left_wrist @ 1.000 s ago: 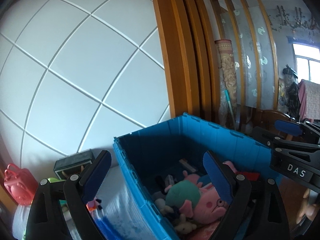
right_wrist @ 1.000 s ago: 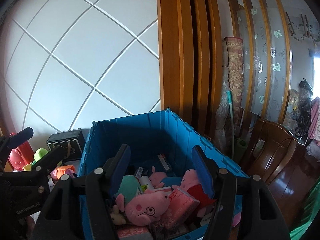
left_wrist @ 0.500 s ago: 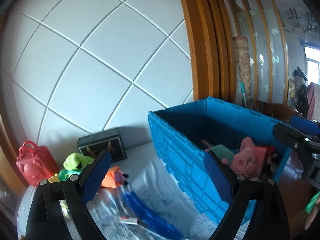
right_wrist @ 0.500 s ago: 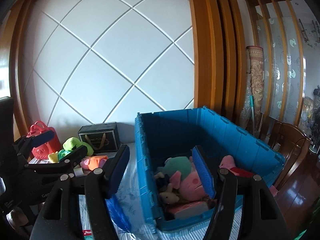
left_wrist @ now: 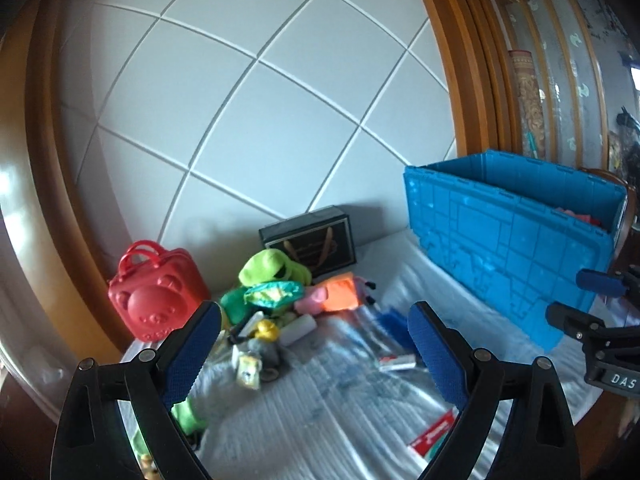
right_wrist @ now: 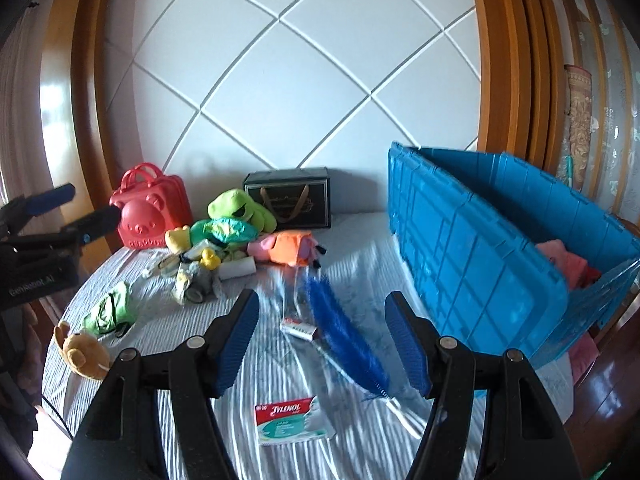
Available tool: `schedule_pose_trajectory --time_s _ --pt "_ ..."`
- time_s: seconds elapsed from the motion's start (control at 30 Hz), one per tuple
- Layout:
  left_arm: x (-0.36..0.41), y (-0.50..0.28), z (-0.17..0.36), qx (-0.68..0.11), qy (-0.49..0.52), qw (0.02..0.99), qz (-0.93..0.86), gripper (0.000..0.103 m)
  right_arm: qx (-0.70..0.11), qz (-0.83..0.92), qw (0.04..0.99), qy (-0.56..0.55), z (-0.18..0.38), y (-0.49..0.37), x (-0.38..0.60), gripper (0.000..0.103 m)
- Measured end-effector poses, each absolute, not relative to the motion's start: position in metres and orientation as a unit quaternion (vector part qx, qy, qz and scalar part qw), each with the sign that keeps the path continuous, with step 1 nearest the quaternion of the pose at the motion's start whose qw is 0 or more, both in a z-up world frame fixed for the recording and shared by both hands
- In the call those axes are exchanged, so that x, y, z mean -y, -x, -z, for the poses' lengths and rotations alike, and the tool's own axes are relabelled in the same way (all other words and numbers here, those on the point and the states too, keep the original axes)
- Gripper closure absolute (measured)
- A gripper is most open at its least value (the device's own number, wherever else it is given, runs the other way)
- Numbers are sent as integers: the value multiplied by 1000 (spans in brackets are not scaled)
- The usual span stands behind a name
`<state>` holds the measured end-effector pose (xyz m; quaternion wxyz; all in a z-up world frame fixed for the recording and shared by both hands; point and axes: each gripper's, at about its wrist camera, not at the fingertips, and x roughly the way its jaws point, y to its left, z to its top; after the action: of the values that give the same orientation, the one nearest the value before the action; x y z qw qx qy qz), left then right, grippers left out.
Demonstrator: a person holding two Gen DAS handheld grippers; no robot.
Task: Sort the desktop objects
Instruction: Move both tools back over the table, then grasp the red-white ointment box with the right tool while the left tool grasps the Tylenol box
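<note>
Right wrist view: right gripper (right_wrist: 322, 340) held above the striped tablecloth (right_wrist: 248, 364), tilted down, jaws spread wide, nothing between them.
Blue feather (right_wrist: 344, 336): lies between the pads, running toward 5 o'clock.
Tylenol box (right_wrist: 290, 420): flat on the cloth at 6 o'clock.
Blue crate (right_wrist: 472, 264): at 3 o'clock, pink plush inside.
Toy pile: at 11 o'clock, green frog plush (right_wrist: 240, 208) beside red bear case (right_wrist: 150, 210).
Left wrist view: left gripper (left_wrist: 314, 354) also raised, jaws gaping, empty, pointing at the pile; crate at 2 o'clock.

Left tongs (left_wrist: 314, 344), right tongs (right_wrist: 322, 336) spread wide, empty
</note>
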<state>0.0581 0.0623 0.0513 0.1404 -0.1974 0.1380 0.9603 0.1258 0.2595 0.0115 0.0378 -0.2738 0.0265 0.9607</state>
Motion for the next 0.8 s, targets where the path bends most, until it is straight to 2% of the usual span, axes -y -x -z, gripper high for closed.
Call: schedule_pose_trajectory --time_s 0.17,0.33,0.5,0.67,0.8 --pt "-30 -57 -31 -127 219 140 -957 7 -27 -937 20 349 48 -110 -225 38" --pt "-20 -54 -18 -119 233 133 -956 7 -11 -931 0 366 68 -98 -214 38" --pt "-31 -51 2 -115 246 140 -952 7 -18 -927 -26 375 83 -79 -228 38" --pt "-56 -46 37 -113 274 144 -944 7 15 -917 -61 395 104 -37 -252 38" --pt "-80 -39 74 -96 301 158 -936 7 53 -902 -129 409 121 17 -261 38"
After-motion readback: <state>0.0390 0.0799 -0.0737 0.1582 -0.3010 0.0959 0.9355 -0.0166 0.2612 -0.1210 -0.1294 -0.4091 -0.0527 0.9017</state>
